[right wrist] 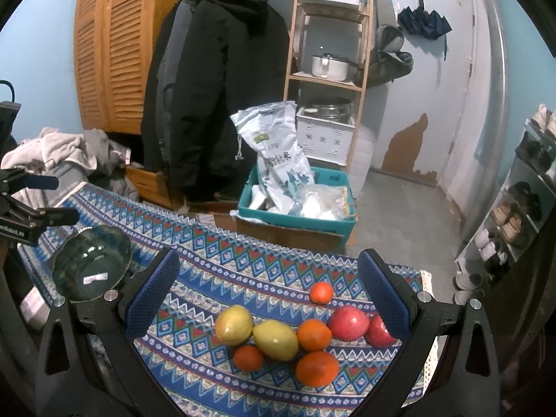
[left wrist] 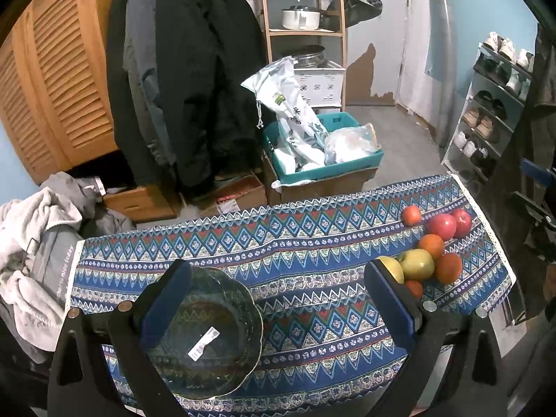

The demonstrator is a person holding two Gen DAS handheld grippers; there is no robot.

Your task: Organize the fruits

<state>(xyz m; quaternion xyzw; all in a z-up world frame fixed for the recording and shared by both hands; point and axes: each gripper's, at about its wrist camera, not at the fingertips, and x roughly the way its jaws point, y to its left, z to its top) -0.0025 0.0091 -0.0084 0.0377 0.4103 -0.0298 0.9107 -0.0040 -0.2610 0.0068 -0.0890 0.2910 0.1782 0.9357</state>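
A clear glass bowl [left wrist: 205,337] with a white sticker sits on the blue patterned tablecloth [left wrist: 305,243]. My left gripper [left wrist: 278,299] hangs open over it, its left finger over the bowl's near-left rim. A cluster of fruit lies at the cloth's right end: two red apples [right wrist: 348,323], two yellow-green fruits [right wrist: 275,340] and several oranges [right wrist: 313,334]. My right gripper [right wrist: 269,295] is open above this cluster with the fruit between its fingers, touching none. In the right wrist view the bowl [right wrist: 92,264] sits far left.
The table's far edge drops off to a teal crate [left wrist: 347,166] of bags on a cardboard box. Coats [left wrist: 187,80] hang behind, a clothes pile [left wrist: 31,243] lies left, and a shoe rack [left wrist: 493,111] stands right.
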